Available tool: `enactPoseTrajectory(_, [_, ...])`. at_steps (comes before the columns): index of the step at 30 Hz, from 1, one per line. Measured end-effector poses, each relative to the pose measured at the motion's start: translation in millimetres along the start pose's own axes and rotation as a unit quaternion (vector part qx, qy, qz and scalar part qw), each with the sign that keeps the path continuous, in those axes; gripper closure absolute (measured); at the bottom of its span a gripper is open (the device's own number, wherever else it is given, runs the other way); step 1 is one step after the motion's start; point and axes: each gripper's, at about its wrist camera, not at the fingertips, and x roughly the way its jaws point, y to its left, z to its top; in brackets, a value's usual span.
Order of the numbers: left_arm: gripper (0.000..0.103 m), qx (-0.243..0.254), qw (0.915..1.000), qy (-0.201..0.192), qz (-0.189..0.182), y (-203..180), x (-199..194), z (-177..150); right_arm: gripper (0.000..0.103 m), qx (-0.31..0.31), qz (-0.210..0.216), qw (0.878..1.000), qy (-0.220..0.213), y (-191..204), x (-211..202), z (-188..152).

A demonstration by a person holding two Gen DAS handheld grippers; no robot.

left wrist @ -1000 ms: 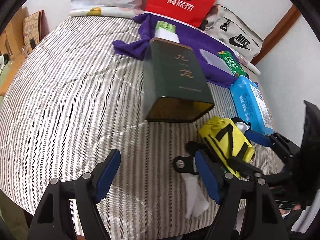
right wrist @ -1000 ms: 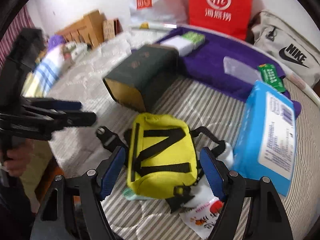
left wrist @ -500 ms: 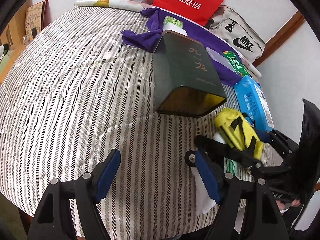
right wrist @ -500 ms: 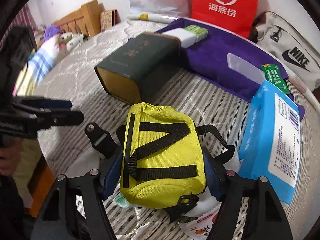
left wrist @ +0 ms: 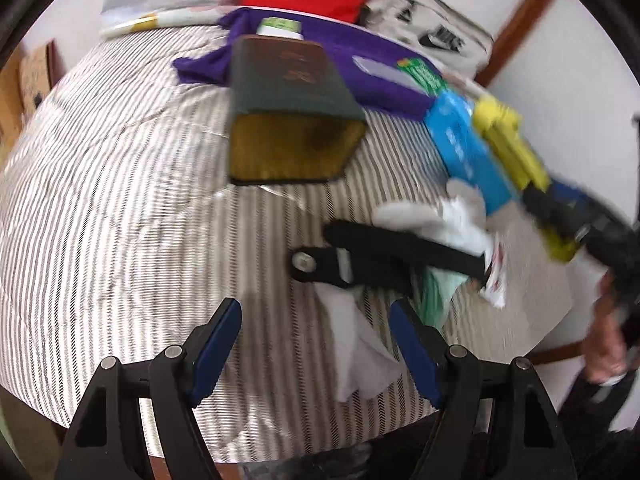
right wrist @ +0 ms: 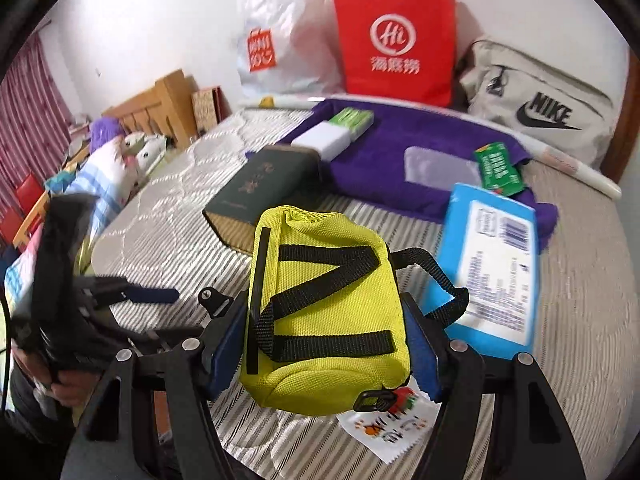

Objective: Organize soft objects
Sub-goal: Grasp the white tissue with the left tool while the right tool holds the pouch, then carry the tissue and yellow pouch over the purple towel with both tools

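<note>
My right gripper [right wrist: 326, 344] has just closed its fingers on the yellow fabric pouch with black webbing straps [right wrist: 324, 316], lifted off the striped quilted bed [right wrist: 172, 240]. Left gripper [left wrist: 316, 344]: fingers wide, empty. Risk: the soft pouch squashes and slips; its dangling strap could snag the blue wipes pack [right wrist: 492, 276].

- Red non-woven shopping bag [right wrist: 394, 40] leaning on the wall: a white ring holding "Hi", with three white Chinese characters under it, too blurred to read.
- Beige fabric backpack [right wrist: 536, 100] beside it: black "NIKE" above the swoosh.
- White plastic carrier bag [right wrist: 280, 36]: an orange square with white letters, too smeared to make out.
- Dark green rectangular box [right wrist: 260, 184] on the bed: gold characters, not legible.
- Blue plastic wipes pack [right wrist: 496, 264]: a white label with a barcode and fine print too small to read.
</note>
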Motion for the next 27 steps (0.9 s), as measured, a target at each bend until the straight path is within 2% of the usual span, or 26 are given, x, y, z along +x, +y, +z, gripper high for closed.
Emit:
enactPoseTrajectory(3, [0.03, 0.025, 0.9995, -0.002, 0.022, -17.4, 10.3, -4.0, 0.033, 0.009, -0.002, 1.0, -0.009, -8.1, -14.3, -9.3])
enactPoseTrajectory(5, [0.033, 0.04, 0.9979, -0.02, 0.047, -25.2, 13.1, -5.1, 0.033, 0.012, -0.009, 1.0, -0.009, -13.7, -20.6, -17.6])
enactPoseTrajectory(8, [0.041, 0.051, 0.9949, -0.04, 0.077, -32.0, 17.1, -4.2, 0.033, 0.026, -0.01, 1.0, -0.007, -24.0, -30.0, -32.6])
enactPoseTrajectory(10, [0.056, 0.056, 0.992, -0.051, 0.101, -33.7, 17.5, -4.2, 0.033, 0.036, -0.005, 0.999, -0.005, -30.9, -36.2, -44.8])
enactPoseTrajectory(11, [0.058, 0.055, 0.9914, -0.054, 0.106, -33.6, 17.3, -3.8, 0.033, 0.038, -0.004, 0.999, -0.003, -33.2, -39.1, -50.9])
enactPoseTrajectory(17, [0.082, 0.04, 0.9915, -0.062, 0.107, -18.7, 11.0, -2.8, 0.033, 0.055, -0.016, 0.998, 0.003, -46.2, -44.0, -80.8])
enactPoseTrajectory(20, [0.085, 0.015, 0.9948, -0.057, 0.083, -5.6, 5.8, -2.9, 0.033, 0.071, -0.03, 0.997, 0.013, -54.8, -36.7, -91.6])
enactPoseTrajectory(24, [0.086, 0.01, 0.994, -0.061, 0.09, 1.5, -2.5, -7.9, 0.033, 0.09, -0.033, 0.995, 0.018, -65.7, -27.4, -99.2])
enactPoseTrajectory(27, [0.086, 0.011, 0.9934, -0.079, 0.083, 3.1, -16.8, -10.4, 0.033, 0.106, -0.032, 0.994, 0.02, -73.7, -20.8, -103.0])
